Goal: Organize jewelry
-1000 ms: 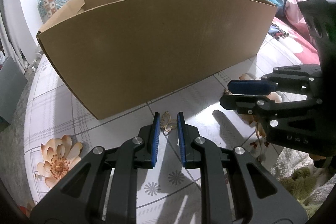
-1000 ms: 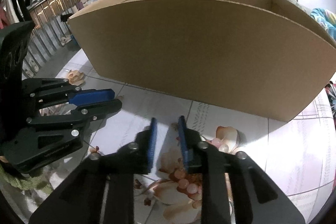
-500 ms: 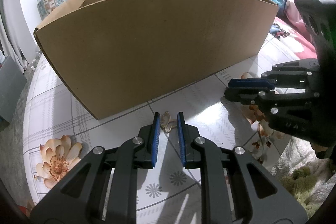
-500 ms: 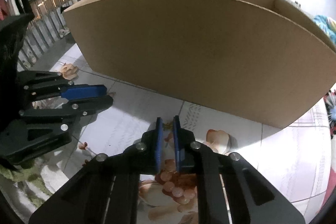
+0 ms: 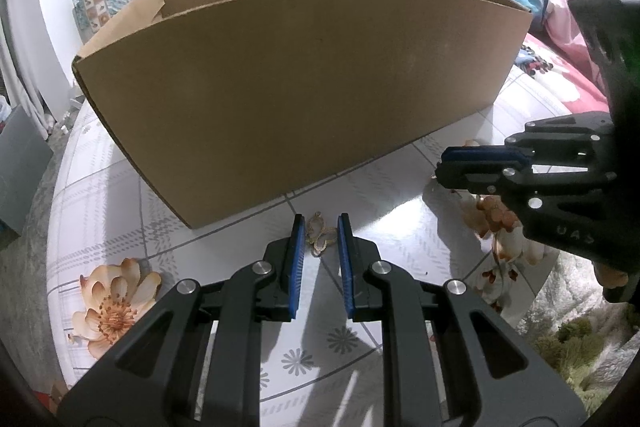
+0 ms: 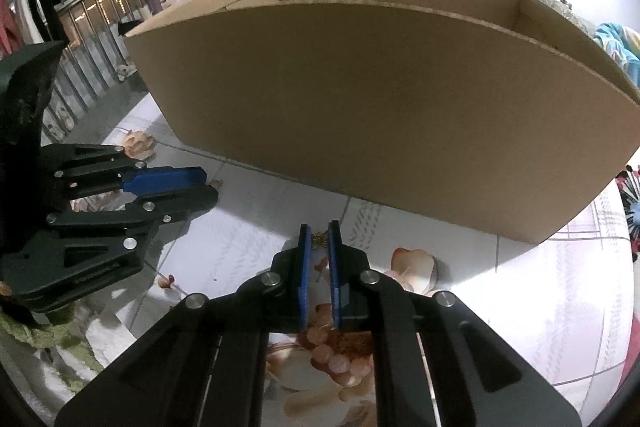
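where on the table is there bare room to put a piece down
Bare tablecloth lies left of the cardboard box, above the printed flower. Another open patch sits right of the right gripper, below the box's right corner. It is crowded in front of the box's middle, where the left gripper and the right gripper sit side by side.

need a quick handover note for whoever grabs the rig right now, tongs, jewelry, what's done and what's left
Left tongs: narrow gap, a gold butterfly pendant between the tips; the pads look closed on it.
Right tongs: nearly shut, pinching a small butterfly charm at the tips.
Both pieces sit low over the floral tablecloth, just in front of the cardboard box.
Done: both pieces gripped.
Left: neither is in the box yet; probably lift them over the near wall and release. The box's inside cannot be seen.
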Demonstrator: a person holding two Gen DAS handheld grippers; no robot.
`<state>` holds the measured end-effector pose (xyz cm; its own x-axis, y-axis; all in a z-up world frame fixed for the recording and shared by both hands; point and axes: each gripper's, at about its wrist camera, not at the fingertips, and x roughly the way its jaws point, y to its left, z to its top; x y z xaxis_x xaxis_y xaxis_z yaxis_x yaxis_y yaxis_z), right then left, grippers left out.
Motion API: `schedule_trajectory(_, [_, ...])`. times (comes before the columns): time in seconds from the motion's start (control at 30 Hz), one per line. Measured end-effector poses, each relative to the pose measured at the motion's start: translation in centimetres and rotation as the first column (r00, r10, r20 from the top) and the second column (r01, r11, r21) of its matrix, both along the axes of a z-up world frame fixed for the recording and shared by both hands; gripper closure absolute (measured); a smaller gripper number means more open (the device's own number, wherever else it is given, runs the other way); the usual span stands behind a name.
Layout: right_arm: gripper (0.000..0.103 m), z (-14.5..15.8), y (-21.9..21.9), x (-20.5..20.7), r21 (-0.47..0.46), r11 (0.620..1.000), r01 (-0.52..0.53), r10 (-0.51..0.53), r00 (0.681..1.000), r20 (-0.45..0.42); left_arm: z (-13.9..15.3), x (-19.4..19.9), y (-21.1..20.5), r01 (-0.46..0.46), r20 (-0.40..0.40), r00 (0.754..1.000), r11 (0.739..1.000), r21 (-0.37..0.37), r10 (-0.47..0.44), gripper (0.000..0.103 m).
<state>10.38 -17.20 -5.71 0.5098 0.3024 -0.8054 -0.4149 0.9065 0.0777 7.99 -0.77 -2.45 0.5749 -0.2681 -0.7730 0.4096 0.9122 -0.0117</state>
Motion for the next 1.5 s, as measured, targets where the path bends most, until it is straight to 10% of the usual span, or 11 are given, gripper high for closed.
schedule_trajectory(0.33, [0.094, 2.4, -1.2, -1.8, 0.054, 0.999, -0.006, 0.003, 0.999, 0.053, 2.3, -2.1, -0.7, 0.008, 0.046, 0.999, 1.000, 0.000, -0.008, 0.088])
schedule_trajectory(0.8, [0.094, 12.2, -6.3, -0.2, 0.273, 0.959, -0.073, 0.012, 0.976, 0.218, 13.2, -0.3, -1.1, 0.129, 0.175, 0.979, 0.982, -0.138, -0.104, 0.088])
schedule_trajectory(1.17, [0.094, 9.3, -7.0, 13.5, 0.120, 0.993, 0.006, -0.001, 0.999, -0.042, 7.3, 12.0, -2.3, 0.057, -0.239, 0.966, 0.985, -0.163, -0.095, 0.088])
schedule_trajectory(1.5, [0.093, 8.9, -7.0, 15.0, 0.072, 0.997, 0.003, -0.002, 1.000, -0.014, 6.0, 13.5, -2.6, 0.008, -0.287, 0.957, 0.992, -0.126, -0.045, 0.081])
